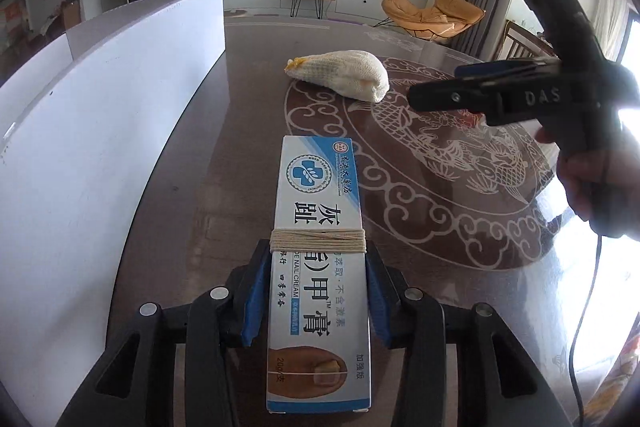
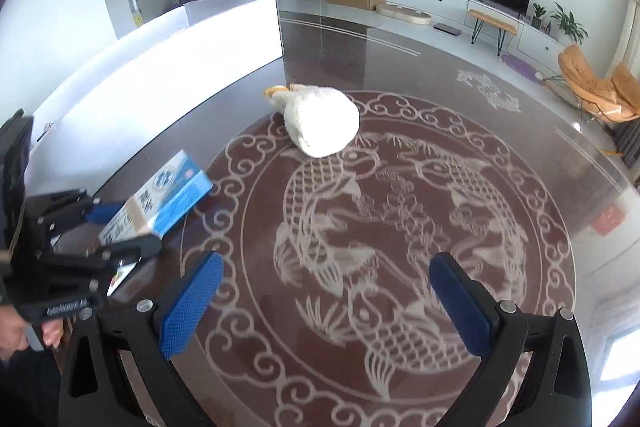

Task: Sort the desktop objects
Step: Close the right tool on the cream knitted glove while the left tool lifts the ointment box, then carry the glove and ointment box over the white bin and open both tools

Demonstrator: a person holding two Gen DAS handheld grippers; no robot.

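My left gripper point(image 1: 318, 259) is shut on a blue-and-white nail cream box point(image 1: 320, 227) bound with twine, held lengthwise above the dark table. The box also shows in the right wrist view point(image 2: 160, 205), held by the left gripper point(image 2: 120, 227). A white knitted glove bundle point(image 1: 344, 75) with a yellow cuff lies on the table beyond the box; it also shows in the right wrist view point(image 2: 320, 119). My right gripper point(image 2: 326, 299) is open and empty, above the fish pattern, short of the glove. It also shows in the left wrist view point(image 1: 436, 85), to the right of the glove.
A white open bin point(image 1: 100, 99) stands along the table's left side; it also shows in the right wrist view point(image 2: 160, 67). The round table point(image 2: 400, 207) has a carp pattern. Beyond are a TV, plants, a bench and an orange chair.
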